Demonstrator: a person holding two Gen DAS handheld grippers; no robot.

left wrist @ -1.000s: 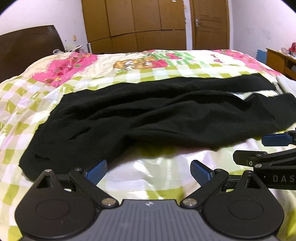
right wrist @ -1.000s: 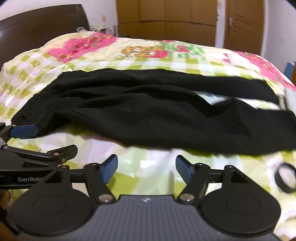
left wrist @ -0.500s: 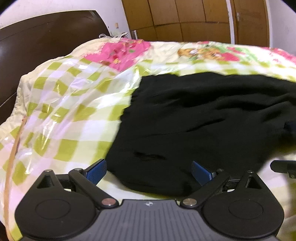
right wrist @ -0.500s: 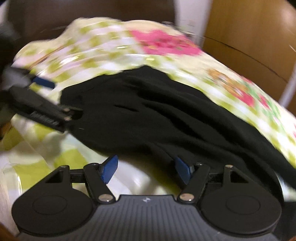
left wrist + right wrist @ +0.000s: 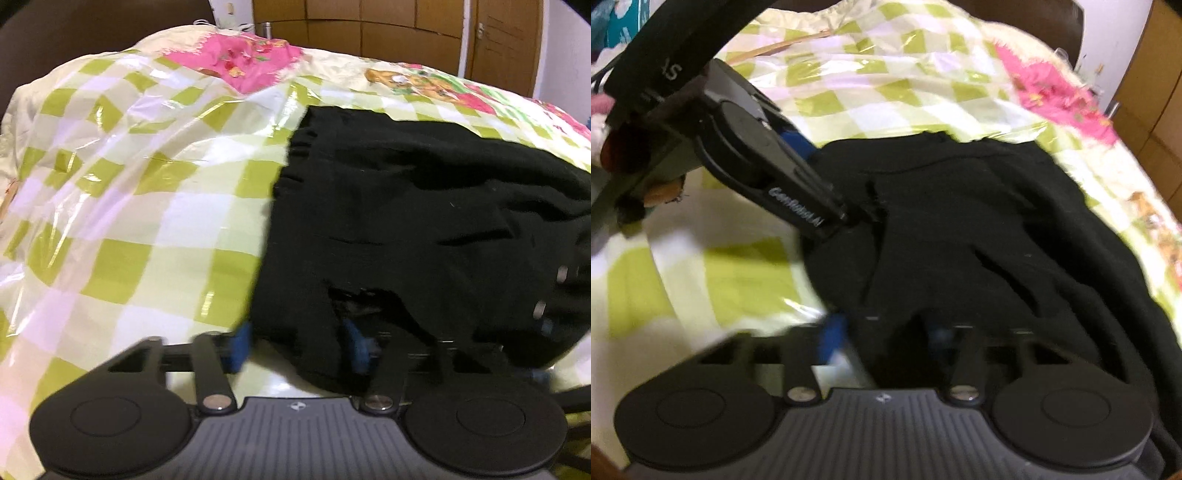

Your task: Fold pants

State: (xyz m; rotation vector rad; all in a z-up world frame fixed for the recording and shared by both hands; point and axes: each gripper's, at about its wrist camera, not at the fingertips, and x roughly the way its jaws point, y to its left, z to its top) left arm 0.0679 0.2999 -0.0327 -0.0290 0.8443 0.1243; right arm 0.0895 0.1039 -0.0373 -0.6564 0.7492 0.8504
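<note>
Black pants (image 5: 424, 229) lie on the checked bed cover, waistband end near me. My left gripper (image 5: 299, 345) is open, its blue fingertips (image 5: 238, 347) straddling the near waistband edge, with cloth lying between the fingers. My right gripper (image 5: 886, 338) is also open, with the pants (image 5: 960, 229) edge between its blue fingertips (image 5: 833, 338). In the right wrist view the left gripper (image 5: 831, 184) reaches in from the upper left to the waistband. The right gripper's body shows dimly at the right edge of the left wrist view. Both views are blurred.
The bed cover (image 5: 129, 206) is green and white checks with pink flower patches (image 5: 251, 62) under shiny plastic. A dark headboard (image 5: 74, 40) stands at the far left, and wooden wardrobes (image 5: 369, 26) and a door stand behind the bed.
Both grippers have swung left from the middle of the pants to the waistband end and pushed forward, so cloth now lies between their open fingers. The two grippers have come close together.
</note>
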